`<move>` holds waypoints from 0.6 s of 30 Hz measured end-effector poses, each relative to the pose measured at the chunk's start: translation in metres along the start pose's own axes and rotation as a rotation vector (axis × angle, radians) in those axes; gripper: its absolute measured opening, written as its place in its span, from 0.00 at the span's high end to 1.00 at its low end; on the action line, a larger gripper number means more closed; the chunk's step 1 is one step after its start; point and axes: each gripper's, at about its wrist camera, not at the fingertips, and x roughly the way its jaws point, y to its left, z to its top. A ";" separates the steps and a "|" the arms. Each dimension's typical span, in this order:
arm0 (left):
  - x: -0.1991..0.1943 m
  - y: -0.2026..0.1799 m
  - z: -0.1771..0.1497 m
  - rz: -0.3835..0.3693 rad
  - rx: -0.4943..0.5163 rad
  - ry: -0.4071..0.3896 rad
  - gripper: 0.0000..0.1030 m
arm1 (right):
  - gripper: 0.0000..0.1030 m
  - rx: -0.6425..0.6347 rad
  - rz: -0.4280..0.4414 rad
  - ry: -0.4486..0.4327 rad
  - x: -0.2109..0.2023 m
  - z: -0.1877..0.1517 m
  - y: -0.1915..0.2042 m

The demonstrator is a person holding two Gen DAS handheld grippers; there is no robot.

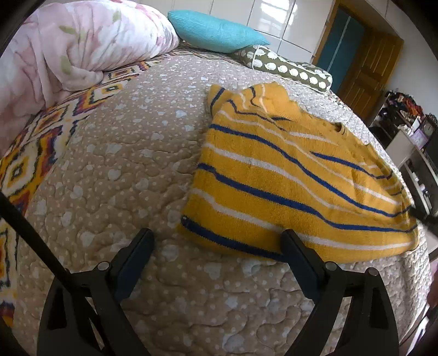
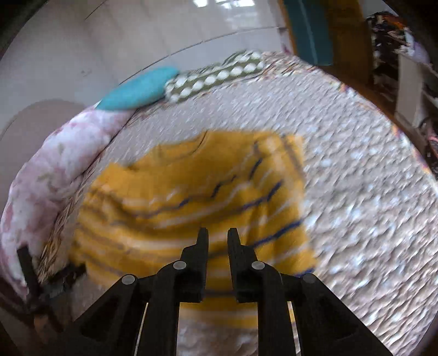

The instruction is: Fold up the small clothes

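Left tongs (image 1: 216,241) stand spread wide with nothing between the fingers, low over the quilt (image 1: 115,169); the right finger (image 1: 298,252) overlaps the near hem of the sweater (image 1: 287,180), though whether it touches the cloth cannot be told. Right tongs (image 2: 218,238) are drawn narrow, a slim gap left between the fingers, and grip nothing; they hang above the near edge of the sweater (image 2: 191,191), tilted down toward it, and this view is smeared with blur. Neither holding hand shows clearly. Beyond the tongs the yellow sweater with blue and white stripes lies flat on the quilt, a sleeve folded over its far end in the left view. Left of it, well apart, a bright patterned blanket (image 1: 35,153) edges the quilt, with a pink floral duvet (image 1: 82,46) heaped behind. Farthest back, a teal pillow (image 1: 216,30) rests just beside a dotted bolster (image 1: 290,68), near white cabinet doors (image 1: 273,19) and a wooden door (image 1: 366,65).
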 end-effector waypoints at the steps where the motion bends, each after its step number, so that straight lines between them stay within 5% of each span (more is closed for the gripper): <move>1: -0.001 0.001 0.000 -0.004 -0.003 -0.002 0.10 | 0.84 -0.010 -0.017 0.026 0.004 -0.008 -0.002; 5: -0.001 0.002 0.000 -0.007 -0.004 -0.004 0.10 | 0.90 0.043 -0.175 0.039 0.006 -0.029 -0.046; 7: -0.001 0.002 0.000 -0.007 -0.004 -0.003 0.10 | 0.90 0.111 -0.147 0.008 -0.012 -0.034 -0.064; 9: -0.001 0.002 0.000 -0.007 -0.004 -0.004 0.10 | 0.69 0.119 -0.192 -0.022 -0.028 -0.038 -0.065; 18: 0.000 -0.006 -0.003 0.058 0.043 0.006 0.07 | 0.68 0.027 -0.164 -0.153 -0.043 -0.071 -0.037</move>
